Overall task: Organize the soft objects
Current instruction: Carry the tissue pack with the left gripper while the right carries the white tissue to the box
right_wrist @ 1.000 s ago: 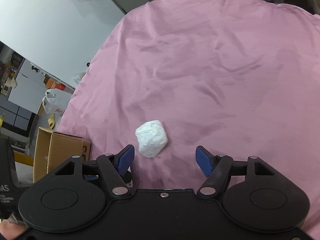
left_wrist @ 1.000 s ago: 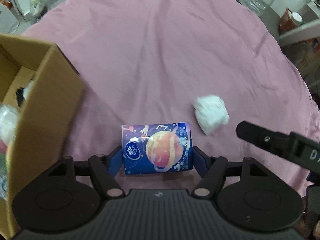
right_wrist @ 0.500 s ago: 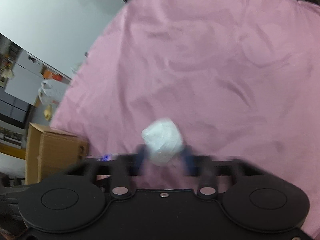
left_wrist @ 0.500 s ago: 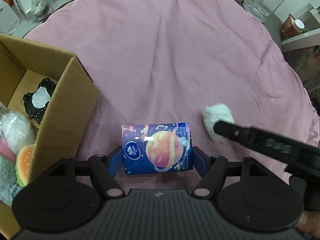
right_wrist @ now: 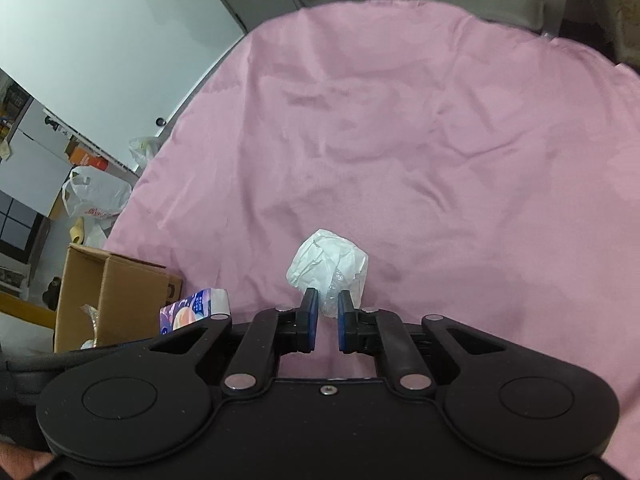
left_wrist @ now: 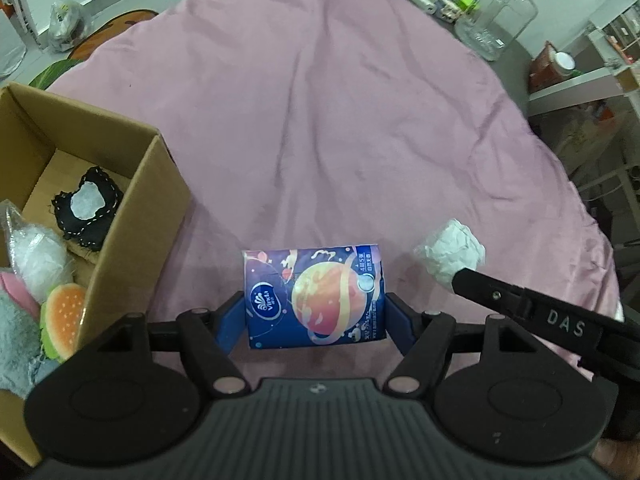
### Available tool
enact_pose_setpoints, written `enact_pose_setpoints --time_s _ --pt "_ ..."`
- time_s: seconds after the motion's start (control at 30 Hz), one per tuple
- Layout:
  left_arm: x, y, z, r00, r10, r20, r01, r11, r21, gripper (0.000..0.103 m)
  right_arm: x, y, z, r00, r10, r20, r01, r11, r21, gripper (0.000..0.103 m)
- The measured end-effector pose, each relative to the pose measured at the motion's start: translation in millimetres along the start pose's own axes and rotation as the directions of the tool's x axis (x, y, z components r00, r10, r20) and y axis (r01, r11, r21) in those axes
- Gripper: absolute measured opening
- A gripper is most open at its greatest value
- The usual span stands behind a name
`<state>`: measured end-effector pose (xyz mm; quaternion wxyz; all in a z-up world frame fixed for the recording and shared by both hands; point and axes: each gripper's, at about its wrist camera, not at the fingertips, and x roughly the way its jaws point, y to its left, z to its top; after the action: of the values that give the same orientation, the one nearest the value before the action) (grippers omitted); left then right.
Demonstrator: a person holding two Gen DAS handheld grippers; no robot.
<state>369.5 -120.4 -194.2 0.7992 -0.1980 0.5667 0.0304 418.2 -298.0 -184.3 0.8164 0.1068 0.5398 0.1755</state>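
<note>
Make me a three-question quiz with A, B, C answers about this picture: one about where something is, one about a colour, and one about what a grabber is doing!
1. Where is the burger toy?
A. inside the cardboard box
B. on the cloth
C. in a gripper

2. What colour is the cloth on the table?
A. green
B. pink
C. yellow

3. What is the right gripper doing?
A. hanging wide open
B. holding the box
C. pinching the white paper ball

Answers:
1 A, it lies among the soft things in the box.
2 B, the whole cloth is pink.
3 C, its blue pads are closed on the ball's lower edge.

Left gripper [left_wrist: 315,312] jaws clamping blue tissue pack [left_wrist: 315,298], cardboard box [left_wrist: 132,216] beside, crumpled white wad [left_wrist: 450,256] apparently pinched by right gripper [left_wrist: 466,280]
</note>
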Motion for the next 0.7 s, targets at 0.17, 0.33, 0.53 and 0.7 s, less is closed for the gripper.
enact_pose_setpoints --time_s 0.17,0.33,0.53,0.7 --pt "-25 -5 -5 0.999 -0.028 0.034 0.027 0.999 0.027 0.071 -32 11 -9 0.999 -0.020 0.037 0.021 1.000 -0.013 0.010" --pt "-50 -7 -13 0.997 -0.054 0.064 0.050 0.997 0.056 0.071 -58 22 -21 0.996 -0.032 0.078 0.033 0.999 -0.010 0.010" --pt "-82 -2 -22 0.992 -0.072 0.106 0.064 0.995 0.082 0.071 -83 39 -36 0.992 -0.038 0.118 0.040 0.999 -0.020 0.010" --pt "-106 7 -27 0.987 -0.075 0.145 0.063 0.994 0.090 0.071 -102 61 -44 0.988 -0.022 0.153 0.029 0.998 -0.047 0.010"
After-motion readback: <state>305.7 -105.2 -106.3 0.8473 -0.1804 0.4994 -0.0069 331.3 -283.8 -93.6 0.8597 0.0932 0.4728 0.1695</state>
